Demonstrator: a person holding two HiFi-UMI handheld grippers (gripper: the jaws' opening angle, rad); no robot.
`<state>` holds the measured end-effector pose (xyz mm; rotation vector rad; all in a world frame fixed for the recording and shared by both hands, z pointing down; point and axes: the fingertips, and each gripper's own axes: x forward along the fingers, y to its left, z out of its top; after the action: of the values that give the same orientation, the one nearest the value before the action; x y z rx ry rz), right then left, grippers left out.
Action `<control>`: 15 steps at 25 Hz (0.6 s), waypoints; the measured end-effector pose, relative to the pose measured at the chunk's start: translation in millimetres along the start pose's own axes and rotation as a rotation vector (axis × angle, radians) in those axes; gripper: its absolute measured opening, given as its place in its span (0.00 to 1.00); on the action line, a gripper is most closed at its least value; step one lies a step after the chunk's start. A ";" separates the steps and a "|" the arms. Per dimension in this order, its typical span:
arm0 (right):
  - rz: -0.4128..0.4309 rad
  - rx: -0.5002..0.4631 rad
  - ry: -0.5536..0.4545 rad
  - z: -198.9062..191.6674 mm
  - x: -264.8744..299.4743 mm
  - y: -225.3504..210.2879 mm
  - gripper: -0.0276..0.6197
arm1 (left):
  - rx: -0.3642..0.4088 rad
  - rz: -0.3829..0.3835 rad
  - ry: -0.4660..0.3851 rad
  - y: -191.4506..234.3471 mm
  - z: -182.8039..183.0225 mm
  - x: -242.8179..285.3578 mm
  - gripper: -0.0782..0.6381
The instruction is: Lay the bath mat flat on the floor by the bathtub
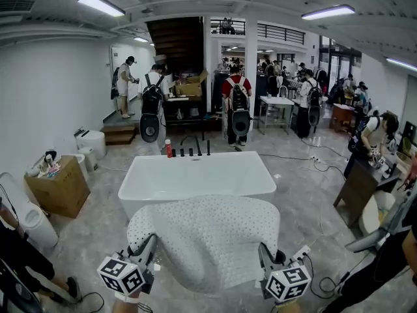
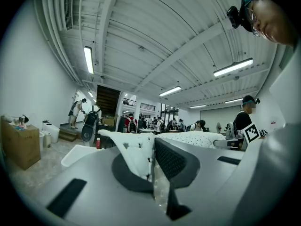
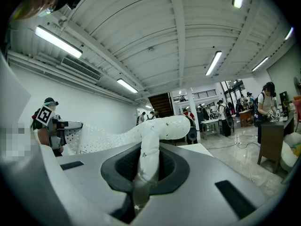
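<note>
While it hangs, bath mat (image 1: 205, 240) spans left-right.

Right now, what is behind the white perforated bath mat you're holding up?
The white rectangular bathtub stands behind the white perforated bath mat. The mat hides most of the tub's near wall and the floor before it.

One bath mat (image 1: 208, 240), one bathtub (image 1: 195, 175), one cardboard box (image 1: 62, 191).
</note>
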<state>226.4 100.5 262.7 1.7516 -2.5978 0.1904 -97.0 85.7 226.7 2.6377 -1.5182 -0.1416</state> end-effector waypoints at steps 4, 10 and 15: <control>0.025 0.012 0.003 4.3 0.6 4.0 0.10 | -0.002 0.012 0.007 0.8 3.3 -3.5 0.15; 0.090 0.087 -0.006 12.9 -3.4 -0.7 0.10 | 0.003 0.000 0.010 -10.4 6.1 3.0 0.15; 0.139 0.080 -0.019 16.2 -0.2 2.9 0.10 | -0.015 0.020 0.029 -6.9 5.0 4.7 0.15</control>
<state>224.9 100.1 246.3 1.6025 -2.7641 0.2830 -89.3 84.9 220.7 2.6009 -1.5285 -0.1126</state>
